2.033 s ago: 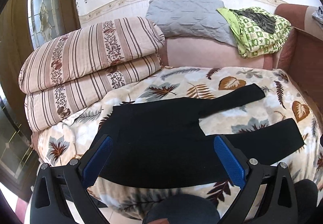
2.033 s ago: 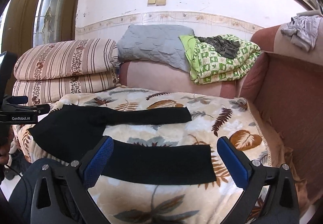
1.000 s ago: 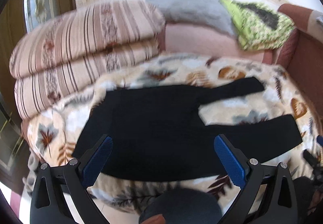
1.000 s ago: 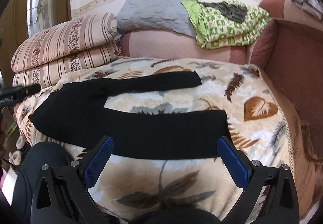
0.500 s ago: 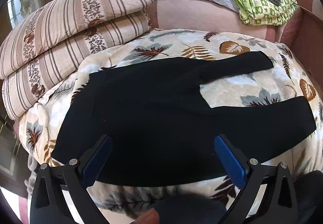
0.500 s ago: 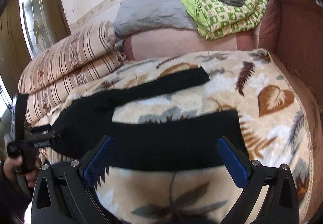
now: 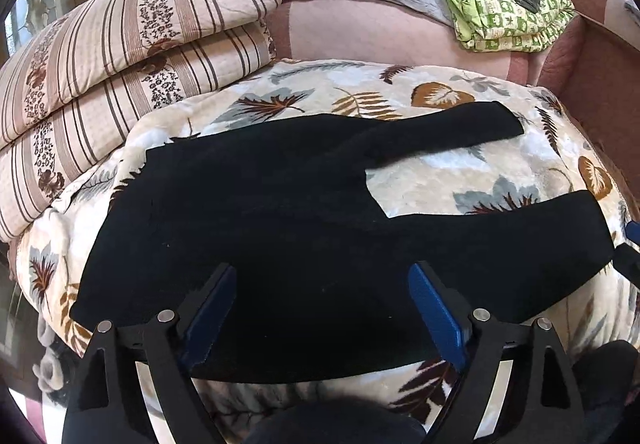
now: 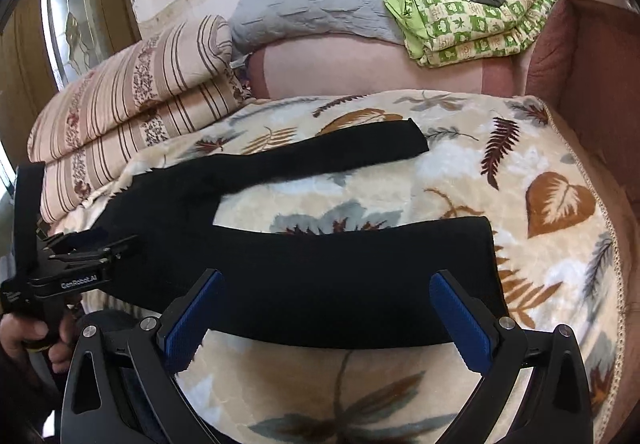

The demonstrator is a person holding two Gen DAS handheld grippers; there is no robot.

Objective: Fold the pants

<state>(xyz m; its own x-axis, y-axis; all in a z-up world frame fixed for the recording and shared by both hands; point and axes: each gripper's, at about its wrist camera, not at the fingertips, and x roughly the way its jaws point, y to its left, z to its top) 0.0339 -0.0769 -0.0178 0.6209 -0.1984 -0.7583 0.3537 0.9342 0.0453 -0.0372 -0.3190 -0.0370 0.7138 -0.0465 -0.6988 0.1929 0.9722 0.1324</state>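
Your left gripper (image 7: 322, 308): black angular frame, blue ribbed pads (image 7: 434, 312), silver screw heads at the finger pivots. Right gripper (image 8: 326, 318): same build. Left unit's body reads "GenRobot.AI" in white. You wear dark trousers (image 7: 336, 420).

Both cameras ride on the grippers and look forward and steeply down along their own blue-padded fingers at the leaf-print blanket (image 7: 432, 180). The left view sits close above the waist end of the pants (image 7: 280, 228); the right view hangs over the near leg end (a little farther right). They share the pants (image 8: 320, 276), the striped quilts (image 8: 132, 104) and the green quilt (image 7: 504, 12). The right view also catches the left gripper (image 8: 116, 244) at its left edge.
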